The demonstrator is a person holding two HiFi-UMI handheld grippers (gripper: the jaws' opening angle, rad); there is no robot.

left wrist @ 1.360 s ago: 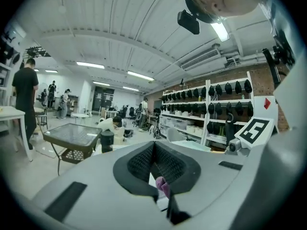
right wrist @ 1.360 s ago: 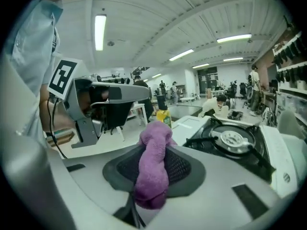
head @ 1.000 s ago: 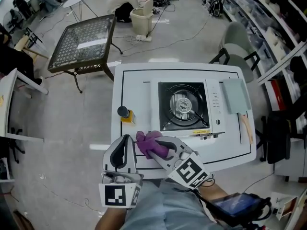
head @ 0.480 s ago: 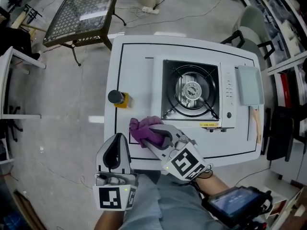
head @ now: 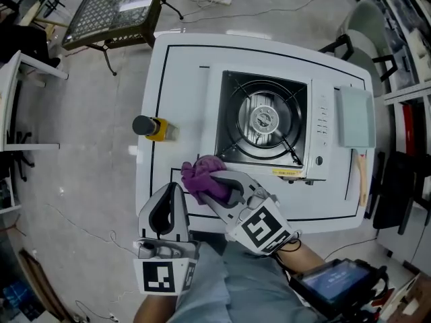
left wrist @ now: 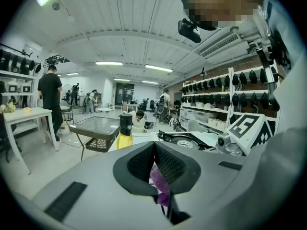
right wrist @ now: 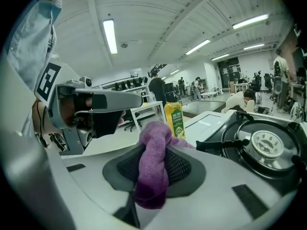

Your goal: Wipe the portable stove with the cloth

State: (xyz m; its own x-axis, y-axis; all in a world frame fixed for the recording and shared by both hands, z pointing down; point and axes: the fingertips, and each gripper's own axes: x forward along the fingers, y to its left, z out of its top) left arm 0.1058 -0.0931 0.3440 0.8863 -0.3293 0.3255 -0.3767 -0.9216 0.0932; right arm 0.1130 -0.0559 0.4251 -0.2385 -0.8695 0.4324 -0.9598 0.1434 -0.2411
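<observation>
Over near edge of white table (head: 176,79), right gripper (head: 217,182) pinched crumpled purple cloth (head: 199,173) beside black-and-white portable stove (head: 264,122); left gripper (head: 173,194) closed, empty.

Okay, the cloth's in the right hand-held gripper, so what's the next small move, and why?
Probably ease the right hand-held gripper forward and to the right until the cloth touches the stove at its near left corner. The jaws are clamped on the cloth, which is beside that corner and not on the stove, so wiping hasn't begun.
</observation>
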